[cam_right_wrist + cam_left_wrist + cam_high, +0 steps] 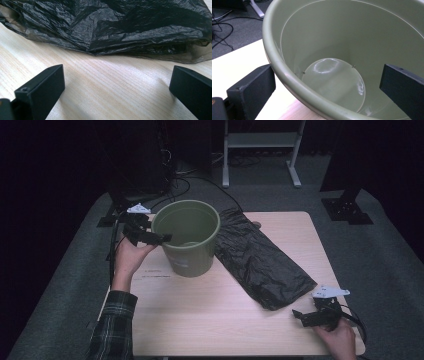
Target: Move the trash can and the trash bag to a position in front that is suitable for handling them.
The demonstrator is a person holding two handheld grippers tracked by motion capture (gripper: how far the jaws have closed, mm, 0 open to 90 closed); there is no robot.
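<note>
Left tongs (162, 238) apart, straddling the rim of the green bin (190, 240); one jaw inside, one outside. Right tongs (298, 316) apart, black bag (260, 262) just ahead on the desk (200, 320). Advice: clamp rim squarely; pinch bag's near edge low.

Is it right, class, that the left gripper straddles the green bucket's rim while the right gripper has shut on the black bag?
Not quite. The right gripper is open on the table, short of the black bag, as the right gripper view shows.
</note>
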